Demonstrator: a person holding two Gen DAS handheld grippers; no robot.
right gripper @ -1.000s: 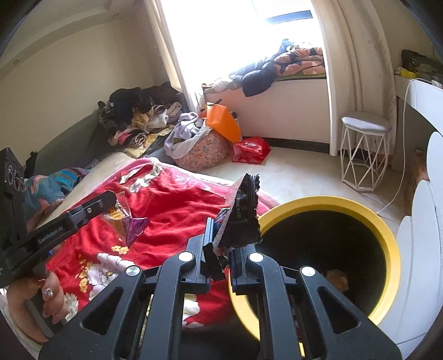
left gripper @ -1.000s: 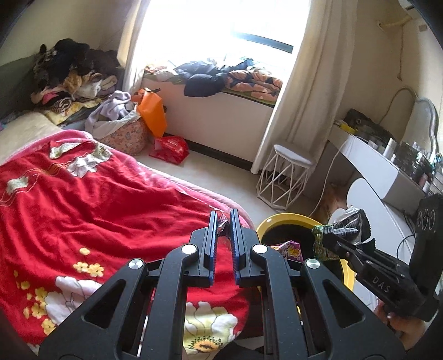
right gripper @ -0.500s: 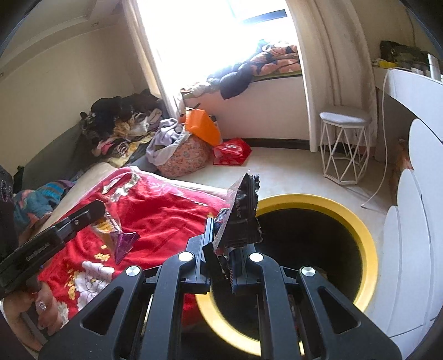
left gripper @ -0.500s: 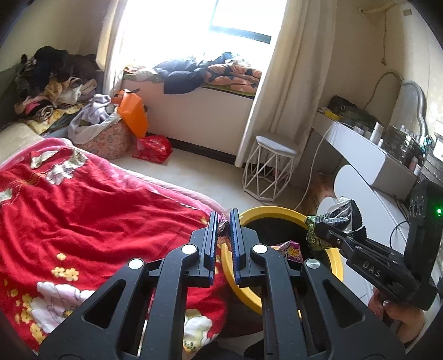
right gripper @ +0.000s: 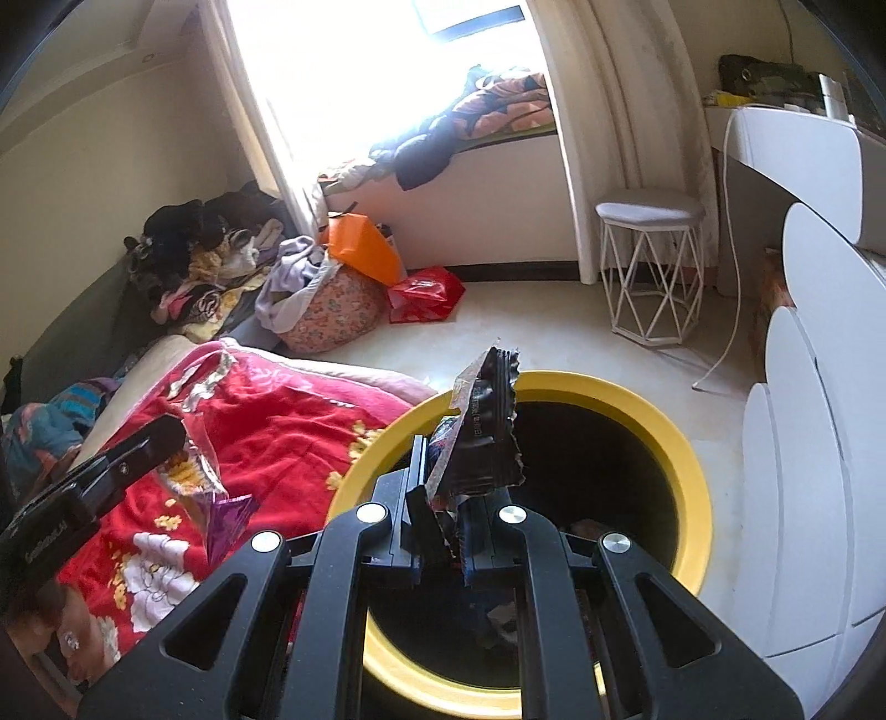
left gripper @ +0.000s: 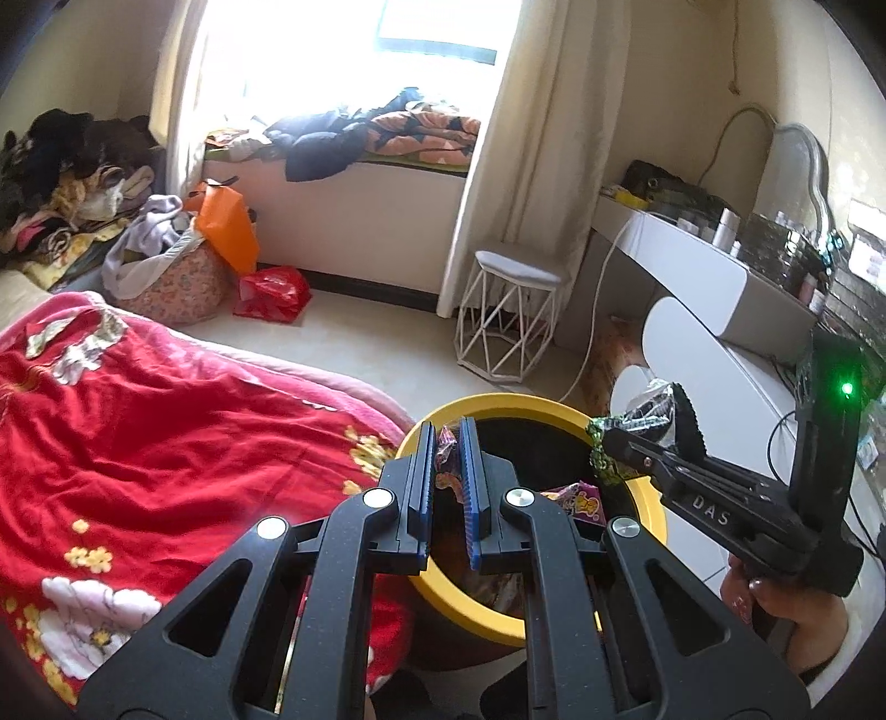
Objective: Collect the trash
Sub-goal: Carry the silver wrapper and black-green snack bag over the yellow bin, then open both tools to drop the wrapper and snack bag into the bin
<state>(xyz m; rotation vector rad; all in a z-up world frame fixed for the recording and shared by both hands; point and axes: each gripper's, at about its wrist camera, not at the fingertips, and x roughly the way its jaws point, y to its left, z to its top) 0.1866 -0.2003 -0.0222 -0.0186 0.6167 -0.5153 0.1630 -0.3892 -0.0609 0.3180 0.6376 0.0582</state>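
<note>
Pinching trash in both tongs: left tongs (left gripper: 447, 462) clamped on a clear-and-purple wrapper (left gripper: 444, 451), right tongs (right gripper: 453, 501) clamped on a black foil packet (right gripper: 480, 429), standing up at frame centre. Hovering by the yellow bin (right gripper: 689, 487), lower centre, beside the bed (left gripper: 138, 432). Light, crinkly, slippery film; best gripped well in from the edge, not at a corner.

Daylight is pouring through the window (left gripper: 354, 33), washing out the pane. Cream curtains (left gripper: 531, 166) are hanging beside it, and bedding is lying heaped along the sill (left gripper: 387, 133). A red floral blanket (left gripper: 166, 443) is covering the bed. On the pale floor (left gripper: 376, 338) a white wire stool (left gripper: 512, 315) is standing near a white dresser (left gripper: 714, 277) (its top crowded with bottles). Clothes (left gripper: 66, 183) are piling up in the corner.
</note>
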